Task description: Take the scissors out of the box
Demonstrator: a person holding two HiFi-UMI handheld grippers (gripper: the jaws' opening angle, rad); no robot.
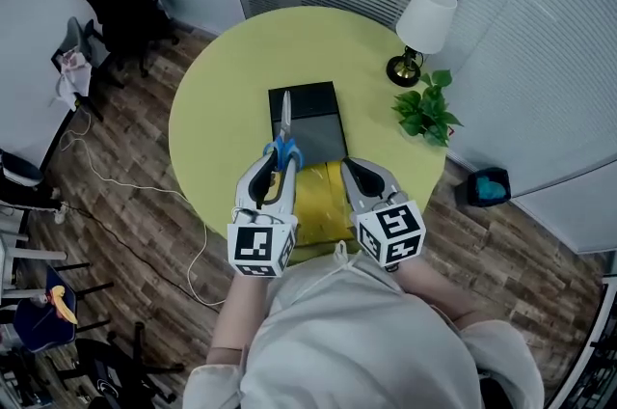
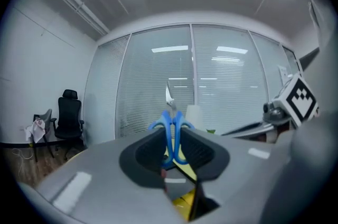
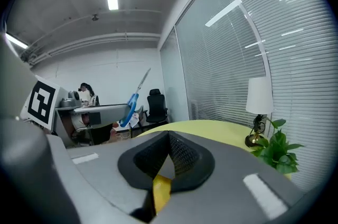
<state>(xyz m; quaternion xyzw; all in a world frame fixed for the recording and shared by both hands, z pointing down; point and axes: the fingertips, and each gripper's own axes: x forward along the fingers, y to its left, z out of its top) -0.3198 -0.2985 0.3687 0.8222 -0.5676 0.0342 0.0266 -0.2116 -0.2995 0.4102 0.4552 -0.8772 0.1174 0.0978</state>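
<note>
One round yellow-green counter [image 1: 222, 98] carried one black box [image 1: 318, 108] well inside its rim, bare top all round. One lamp [image 1: 424, 21] and one plant [image 1: 426, 108] stood near its right edge. The left gripper [image 1: 278, 168] clamped one blue-handled scissors [image 1: 285, 142], lifted out over the box; the right gripper [image 1: 352, 168] was closed, empty

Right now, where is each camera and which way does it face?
Head view: on the person's head, looking down at table, box, left tongs, right tongs, forearms.
Left gripper view: on the left tongs, facing the blinds; jaws clamp the scissors.
Right gripper view: on the right tongs, own jaws foreground, facing lamp.
Shared: scissors in all three.
</note>
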